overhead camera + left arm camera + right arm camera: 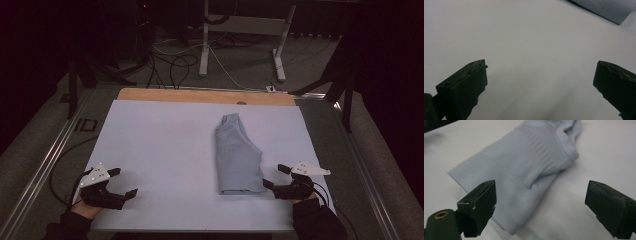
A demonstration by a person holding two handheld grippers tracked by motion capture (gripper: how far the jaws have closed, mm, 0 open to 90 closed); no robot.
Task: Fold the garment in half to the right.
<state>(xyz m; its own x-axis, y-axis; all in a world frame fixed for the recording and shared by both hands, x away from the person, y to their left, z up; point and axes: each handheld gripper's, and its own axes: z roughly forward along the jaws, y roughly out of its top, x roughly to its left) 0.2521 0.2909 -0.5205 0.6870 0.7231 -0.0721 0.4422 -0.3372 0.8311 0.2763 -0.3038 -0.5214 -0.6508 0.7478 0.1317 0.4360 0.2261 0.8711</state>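
1. The left gripper point(122, 182) rests at the near left of the white table cover point(160, 145), jaws spread wide, holding nothing.
2. The folded pale-blue garment point(237, 155) lies right of centre.
3. The right gripper point(276, 176) sits just beside the garment's near right corner, jaws wide apart and empty.

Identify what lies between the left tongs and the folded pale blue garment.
Bare white table cover between left tongs and folded pale blue garment, per the high view.
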